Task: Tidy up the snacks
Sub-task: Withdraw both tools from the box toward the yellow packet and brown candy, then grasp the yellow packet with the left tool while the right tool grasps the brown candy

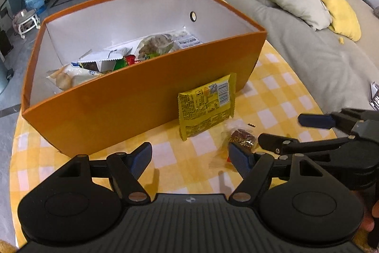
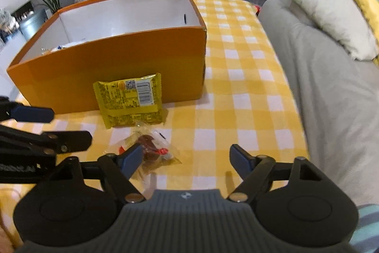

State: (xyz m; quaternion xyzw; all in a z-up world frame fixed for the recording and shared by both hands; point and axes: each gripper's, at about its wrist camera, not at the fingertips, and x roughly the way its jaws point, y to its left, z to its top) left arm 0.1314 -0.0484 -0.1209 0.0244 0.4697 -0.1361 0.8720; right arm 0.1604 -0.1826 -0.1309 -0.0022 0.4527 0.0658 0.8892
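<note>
**Ana:** Both sets of jaws stand apart with nothing gripped. The left gripper (image 1: 190, 158) spreads wide over bare checkered cloth; the right gripper (image 2: 186, 158) is somewhat narrower, also empty.

**Ben:** What lies nearest them?

**Ana:** The clear-wrapped snack (image 2: 151, 151). In the right wrist view it sits at the left finger's tip, not in the gap, partly hidden behind the pad; whether pad and wrapper touch cannot be told. For the left gripper it is just beyond the right-hand finger.

**Ben:** And farther out?

**Ana:** Ahead of the jaws the yellow packet (image 1: 207, 108) leans on the near wall of the orange box (image 1: 132, 106), its foot on the counter (image 2: 248, 110). Other snacks already lie inside the box. A grey sofa (image 2: 331, 91) runs along the right.

**Ben:** What could go wrong?

**Ana:** Closing now, the right gripper would probably pinch air or catch only a corner of crinkly film, so the snack slides or drops on lifting; the cause is the off-centre wrapper. The two grippers are also close, the right one's fingers reaching across beside the left's, so both going for that snack could knock fingers. A stray nudge might topple the packet.

**Ben:** Pose?

**Ana:** Both point steeply down toward the counter, side by side, aimed at the box.
</note>
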